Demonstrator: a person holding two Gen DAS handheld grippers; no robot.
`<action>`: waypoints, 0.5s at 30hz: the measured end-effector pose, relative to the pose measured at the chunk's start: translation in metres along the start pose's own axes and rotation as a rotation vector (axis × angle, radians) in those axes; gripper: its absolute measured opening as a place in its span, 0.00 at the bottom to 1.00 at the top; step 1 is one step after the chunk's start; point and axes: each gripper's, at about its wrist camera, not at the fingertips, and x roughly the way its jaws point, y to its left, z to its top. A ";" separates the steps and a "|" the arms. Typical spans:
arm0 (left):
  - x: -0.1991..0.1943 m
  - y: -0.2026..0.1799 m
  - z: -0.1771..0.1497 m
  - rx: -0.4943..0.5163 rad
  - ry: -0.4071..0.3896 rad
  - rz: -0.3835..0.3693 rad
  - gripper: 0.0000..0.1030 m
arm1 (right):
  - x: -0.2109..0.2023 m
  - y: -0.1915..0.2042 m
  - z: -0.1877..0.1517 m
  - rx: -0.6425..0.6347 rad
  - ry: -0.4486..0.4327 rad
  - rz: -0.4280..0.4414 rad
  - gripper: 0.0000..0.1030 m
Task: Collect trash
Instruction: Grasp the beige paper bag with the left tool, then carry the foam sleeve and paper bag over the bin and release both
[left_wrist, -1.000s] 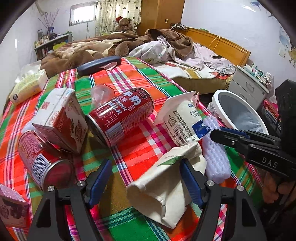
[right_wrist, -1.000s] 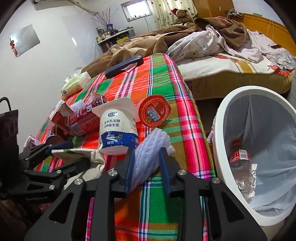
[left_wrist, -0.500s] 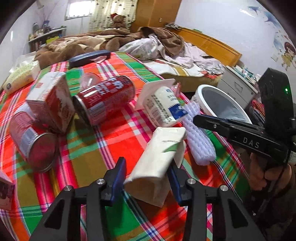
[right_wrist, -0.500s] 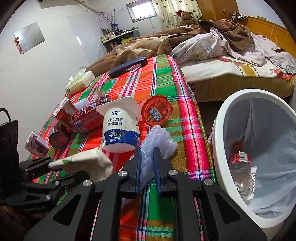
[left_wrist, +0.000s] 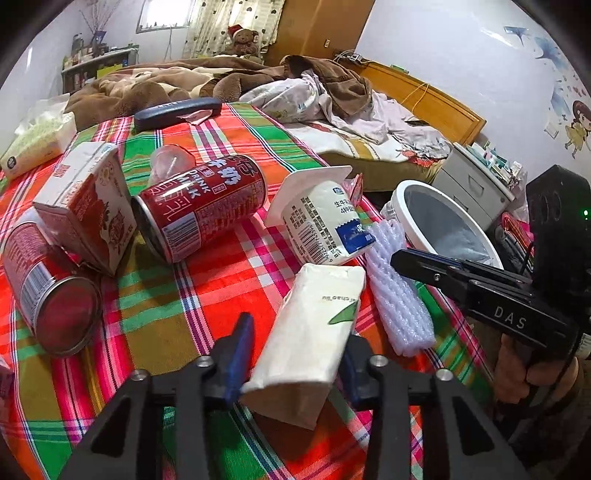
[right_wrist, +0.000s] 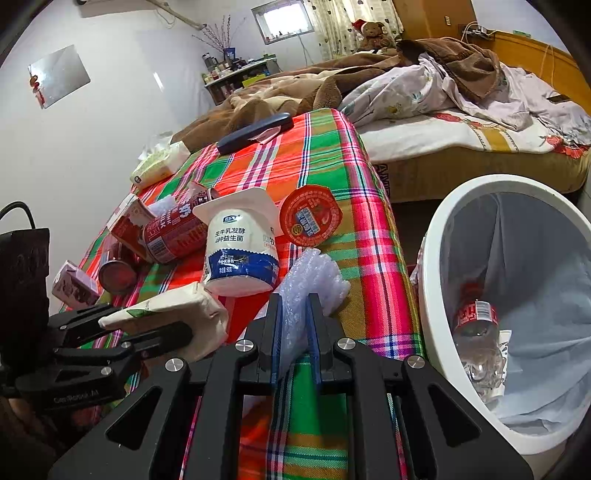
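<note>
A cream paper pack (left_wrist: 317, 317) with a green leaf mark lies lengthwise between the blue pads of my left gripper (left_wrist: 299, 332). The jaws are closing and both pads press on its sides. The right wrist view shows the same pack (right_wrist: 173, 306) in that gripper (right_wrist: 147, 325) at lower left. My right gripper (right_wrist: 294, 299) is shut on a white foam net sleeve (right_wrist: 314, 277), which lies on the plaid cloth (right_wrist: 369, 240) near its right edge. The white bin (right_wrist: 436, 258) stands just right of it, with a plastic bottle (right_wrist: 476, 325) inside.
On the plaid cloth (left_wrist: 155, 302) lie a yogurt cup (left_wrist: 325, 225), two red cans (left_wrist: 199, 210) (left_wrist: 44, 280), a red-and-white carton (left_wrist: 85, 199) and a red foil lid (right_wrist: 310, 216). A dark case (left_wrist: 177, 112) and a tissue pack (left_wrist: 37, 140) lie farther back. A bed stands behind.
My left jaws have come in from wide apart onto the cream pack, which now points straight ahead. The right jaws have squeezed the foam net tighter.
</note>
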 end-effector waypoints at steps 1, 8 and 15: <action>-0.002 0.000 -0.001 -0.010 -0.009 0.001 0.31 | 0.000 0.000 0.000 0.002 -0.001 0.000 0.13; -0.014 0.000 -0.006 -0.042 -0.048 0.026 0.19 | -0.005 0.000 -0.001 0.003 -0.016 0.006 0.10; -0.031 -0.005 -0.013 -0.072 -0.095 0.056 0.19 | -0.012 0.000 -0.003 0.009 -0.033 0.023 0.09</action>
